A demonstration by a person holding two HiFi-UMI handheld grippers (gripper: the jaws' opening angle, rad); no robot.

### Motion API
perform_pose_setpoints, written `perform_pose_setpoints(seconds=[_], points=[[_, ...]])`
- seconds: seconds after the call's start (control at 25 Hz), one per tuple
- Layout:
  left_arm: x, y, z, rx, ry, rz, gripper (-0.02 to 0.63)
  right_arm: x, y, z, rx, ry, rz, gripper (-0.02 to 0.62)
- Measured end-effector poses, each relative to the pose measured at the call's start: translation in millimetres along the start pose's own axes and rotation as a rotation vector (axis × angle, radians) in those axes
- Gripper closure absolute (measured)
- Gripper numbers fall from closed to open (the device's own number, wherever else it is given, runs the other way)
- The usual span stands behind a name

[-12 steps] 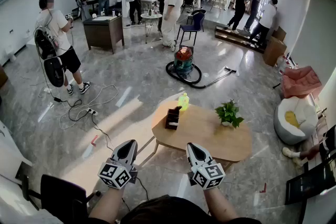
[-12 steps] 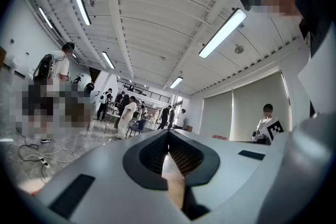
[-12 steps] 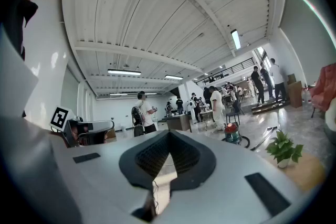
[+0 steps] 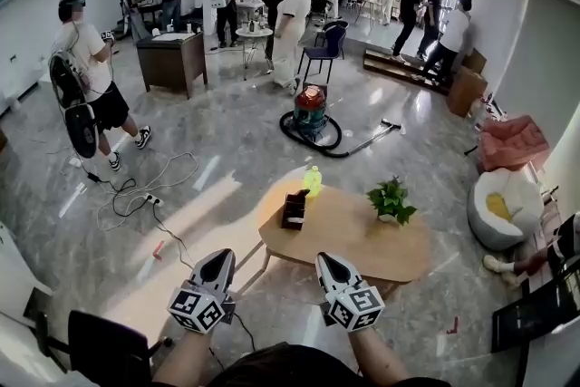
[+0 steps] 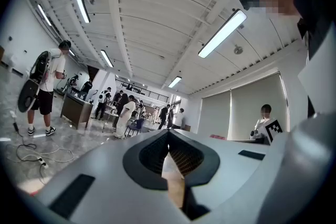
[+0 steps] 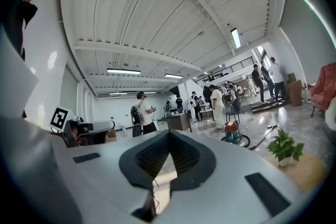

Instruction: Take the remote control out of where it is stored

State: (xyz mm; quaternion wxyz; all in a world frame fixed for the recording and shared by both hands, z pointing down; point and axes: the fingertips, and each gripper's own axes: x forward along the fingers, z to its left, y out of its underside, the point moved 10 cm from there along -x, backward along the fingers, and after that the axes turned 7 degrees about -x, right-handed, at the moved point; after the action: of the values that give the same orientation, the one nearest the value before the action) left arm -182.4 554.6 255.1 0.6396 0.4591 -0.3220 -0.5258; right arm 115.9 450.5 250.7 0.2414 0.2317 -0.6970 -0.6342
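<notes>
Wooden table, black holder, left tool, right tool, both closed

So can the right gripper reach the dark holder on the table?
Probably not yet: the right gripper, shut, looks well short of the dark holder at the left end of the coffee table. Nothing blocks the way.

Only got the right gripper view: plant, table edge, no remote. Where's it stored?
Observer: A dark holder stands at the left end of the table in the head view. It's likely the store, but I can't make out the remote.
Operator: Anything near it?
Observer: A green bottle just beyond it.
Operator: Left claw?
Observer: Left claw is shut and empty, short of the table.
</notes>
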Motion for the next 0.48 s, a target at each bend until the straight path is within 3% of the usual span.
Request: perform_pose_setpoints(seconds=[0.24, 0.48], points=[[-6.2, -12.0, 11.3, -0.014, -0.001, -0.02, 0.6, 12.8, -1.2, 13.0, 0.018, 0.0, 0.016, 0.589], [-29.6, -20.8, 41.3, -0.014, -0.004, -0.001, 0.6, 27.4, 6.2, 39.2, 0.062, 0.053, 0.018, 0.588]])
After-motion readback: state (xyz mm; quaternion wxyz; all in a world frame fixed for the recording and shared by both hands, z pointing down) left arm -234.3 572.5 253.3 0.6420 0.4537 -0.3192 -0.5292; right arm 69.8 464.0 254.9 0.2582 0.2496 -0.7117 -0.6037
